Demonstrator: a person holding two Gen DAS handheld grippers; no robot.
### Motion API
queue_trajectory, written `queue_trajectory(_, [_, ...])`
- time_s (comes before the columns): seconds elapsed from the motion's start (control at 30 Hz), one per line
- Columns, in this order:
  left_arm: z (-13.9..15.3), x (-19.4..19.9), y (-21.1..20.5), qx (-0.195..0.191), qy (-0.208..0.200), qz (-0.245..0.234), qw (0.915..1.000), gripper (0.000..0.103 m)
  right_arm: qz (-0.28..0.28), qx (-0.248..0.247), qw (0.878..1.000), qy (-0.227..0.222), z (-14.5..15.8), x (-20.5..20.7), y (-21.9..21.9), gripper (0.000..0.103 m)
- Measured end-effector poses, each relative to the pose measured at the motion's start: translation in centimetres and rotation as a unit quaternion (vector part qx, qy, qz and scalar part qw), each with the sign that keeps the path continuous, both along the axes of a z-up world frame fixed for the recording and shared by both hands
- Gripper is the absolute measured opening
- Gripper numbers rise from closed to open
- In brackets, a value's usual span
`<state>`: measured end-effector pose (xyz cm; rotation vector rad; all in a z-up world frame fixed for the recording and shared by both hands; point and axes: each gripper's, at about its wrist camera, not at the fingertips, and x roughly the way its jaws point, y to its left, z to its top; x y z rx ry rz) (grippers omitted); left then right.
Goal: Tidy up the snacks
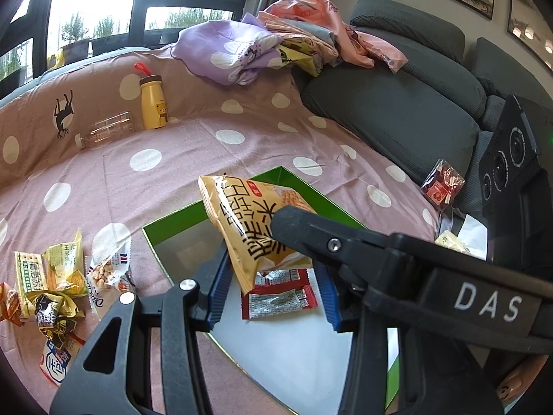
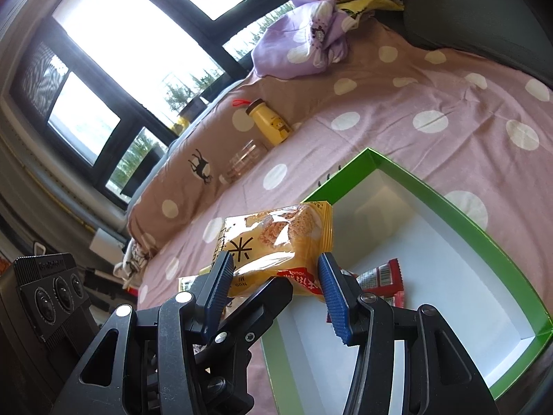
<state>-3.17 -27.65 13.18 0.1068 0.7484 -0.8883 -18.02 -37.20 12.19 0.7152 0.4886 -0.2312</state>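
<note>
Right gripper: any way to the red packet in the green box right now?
Probably not yet. The right gripper has its jaws shut on the yellow snack packet, which hangs over the red packet. The green box is open-topped, so the way looks free after release.

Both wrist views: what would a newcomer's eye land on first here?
The yellow crinkly snack packet held up over the green-rimmed white-lined cardboard box, pinched by both the right gripper and the left gripper. Next, the red foil snack wrapper already lying in the box, and the heap of loose snack packets on the pink polka-dot bedsheet left of the box.
</note>
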Motion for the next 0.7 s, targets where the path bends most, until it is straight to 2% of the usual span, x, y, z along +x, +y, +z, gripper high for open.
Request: queue_trajectory(0.7, [-1.1,0.3,-2.1,0.014,0.024,-0.02,0.9994,0.044,-0.026,0.027,0.999,0.016,-1.3,-0.6,-1.9,0.054])
